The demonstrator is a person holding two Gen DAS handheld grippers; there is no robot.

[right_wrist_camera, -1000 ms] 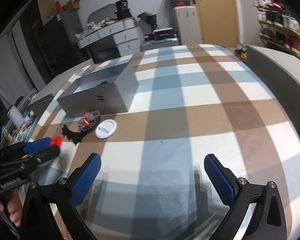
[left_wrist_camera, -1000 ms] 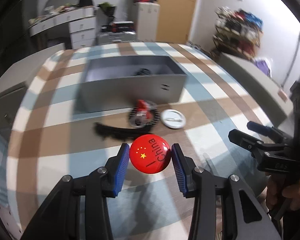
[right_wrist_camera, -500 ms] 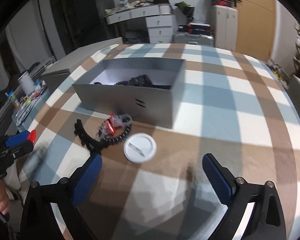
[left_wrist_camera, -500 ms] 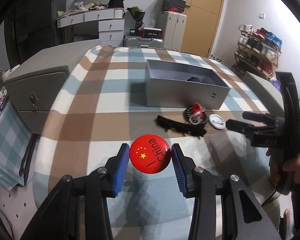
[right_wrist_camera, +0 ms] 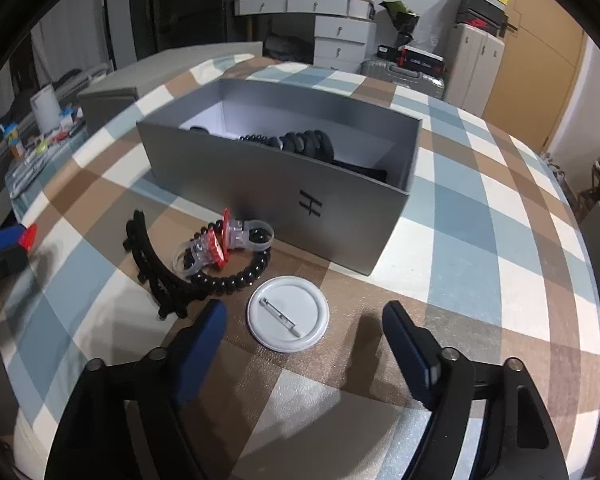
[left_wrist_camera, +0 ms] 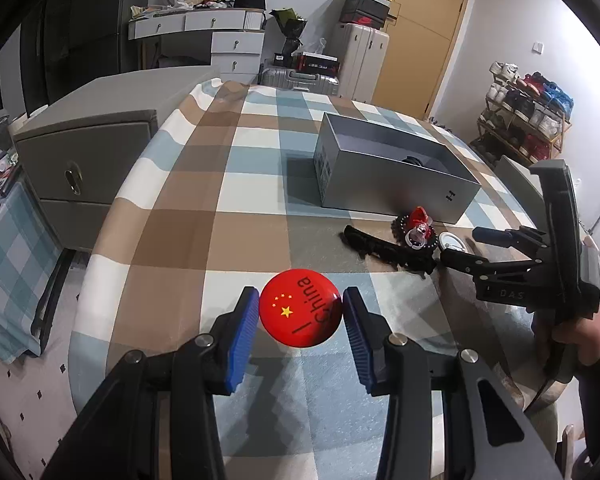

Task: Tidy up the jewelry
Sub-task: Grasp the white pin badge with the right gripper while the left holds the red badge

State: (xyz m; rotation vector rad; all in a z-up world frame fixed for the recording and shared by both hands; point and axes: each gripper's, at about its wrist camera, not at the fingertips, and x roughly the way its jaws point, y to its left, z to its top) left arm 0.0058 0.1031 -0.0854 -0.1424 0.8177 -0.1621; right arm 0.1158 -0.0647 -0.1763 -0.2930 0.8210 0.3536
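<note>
Left gripper [left_wrist_camera: 301,312] pinches a red pin badge [left_wrist_camera: 300,307] (flag and "China" lettering) edge to edge above the checked tablecloth [left_wrist_camera: 204,184]. Right gripper [right_wrist_camera: 304,322]: jaws have just been closing and stand spread, nothing pressed, over a face-down white badge [right_wrist_camera: 287,313]. Black bead bracelet [right_wrist_camera: 236,276], clear-and-red rings [right_wrist_camera: 216,246] and black hair comb [right_wrist_camera: 152,264] lie just before the open grey box [right_wrist_camera: 284,196].
</note>
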